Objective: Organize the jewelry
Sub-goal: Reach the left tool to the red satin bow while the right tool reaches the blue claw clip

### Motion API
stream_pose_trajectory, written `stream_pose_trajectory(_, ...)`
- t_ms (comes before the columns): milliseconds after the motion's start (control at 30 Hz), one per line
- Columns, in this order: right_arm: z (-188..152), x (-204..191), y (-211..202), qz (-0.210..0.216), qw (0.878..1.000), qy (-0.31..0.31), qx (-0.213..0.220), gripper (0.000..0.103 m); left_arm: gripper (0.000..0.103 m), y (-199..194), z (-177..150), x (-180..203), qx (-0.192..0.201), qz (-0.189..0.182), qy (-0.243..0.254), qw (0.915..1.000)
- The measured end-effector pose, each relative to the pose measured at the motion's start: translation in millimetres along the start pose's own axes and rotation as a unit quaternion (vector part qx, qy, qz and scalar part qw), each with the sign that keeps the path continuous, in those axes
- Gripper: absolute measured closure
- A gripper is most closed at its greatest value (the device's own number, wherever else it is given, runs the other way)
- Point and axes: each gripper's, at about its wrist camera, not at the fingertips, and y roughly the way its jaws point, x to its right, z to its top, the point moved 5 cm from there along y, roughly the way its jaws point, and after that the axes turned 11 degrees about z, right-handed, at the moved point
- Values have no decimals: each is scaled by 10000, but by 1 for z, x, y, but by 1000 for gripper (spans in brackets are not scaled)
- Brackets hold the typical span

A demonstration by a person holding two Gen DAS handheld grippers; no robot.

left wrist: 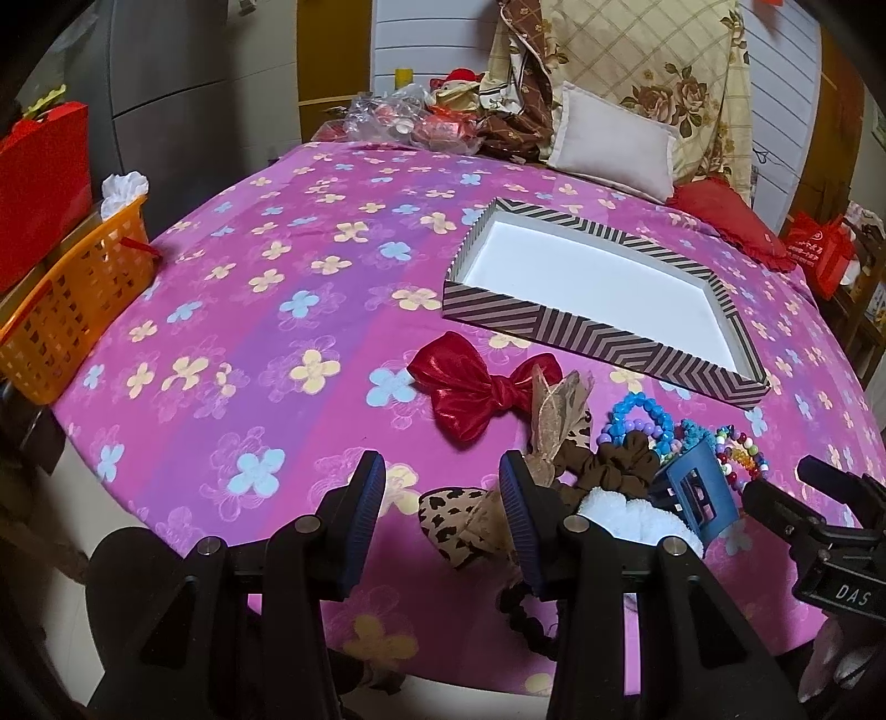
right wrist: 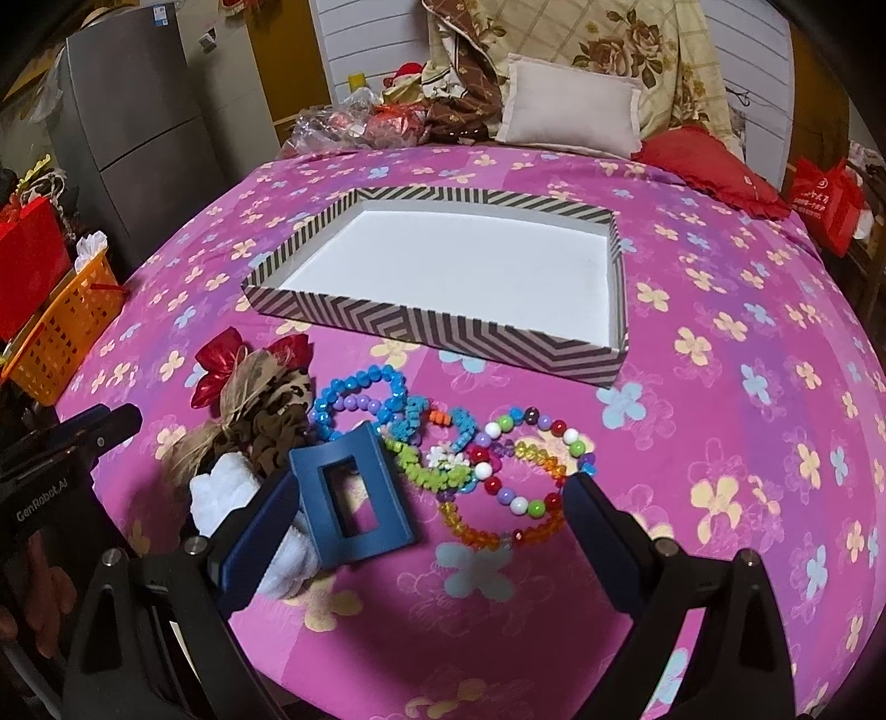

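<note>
Both grippers hang low over the near edge of a bed, each with its fingers spread wide and nothing between them. The left gripper (left wrist: 442, 512) has bare sheet in its gap; the right gripper (right wrist: 426, 531) frames a blue hair claw (right wrist: 351, 498) and part of a bead pile.

The surface is a pink bedsheet (right wrist: 720, 343) printed with pale blue and yellow flowers. At the head of the bed sit a white pillow (right wrist: 570, 108), a red pillow (right wrist: 714, 166) and a floral quilt (right wrist: 609, 39) bunched against the wall. A grey fridge (right wrist: 127, 127) stands off to the left, with an orange basket (left wrist: 72, 310) and a red bag (left wrist: 41, 188) beside the bed.

A shallow striped box (right wrist: 443, 327) with a white floor lies open in the middle of the bed, well beyond both grippers. The jewelry sits in a heap between the box and the grippers — a red bow (left wrist: 476, 387) farthest left, then a leopard-print bow (left wrist: 459, 523) just beside the left gripper's right finger, a brown scrunchie (left wrist: 614, 465) and a white fluffy scrunchie (right wrist: 221, 493). The hair claw stands against the right gripper's left finger; whether they touch is unclear. To its right lie a blue bead bracelet (right wrist: 360, 387), a green bracelet (right wrist: 421, 471) and a multicoloured bead bracelet (right wrist: 531, 465), overlapping one another, the last one near the right finger's tip.
</note>
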Motion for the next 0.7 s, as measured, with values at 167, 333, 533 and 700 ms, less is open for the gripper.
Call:
stream_pose_trajectory(167,-1,-5,3,15,10000,-41,-37,5,58,2,-1,-4,-4,21,-24,10000)
stream_pose_trajectory(333,-1,-6,5,23,10000,-40,-76,5,58,3,-1,-6,-18,22,-46,10000)
stream_pose_trajectory(533,-2,-6,8,30,9999,-23,-129,5,58,4,-2,-6,-41,40,-45,10000)
stream_pose_trajectory(700,-4,-6,10,45,9999,-11,-158,5,58,6,-3,-6,-60,60,-52,9999)
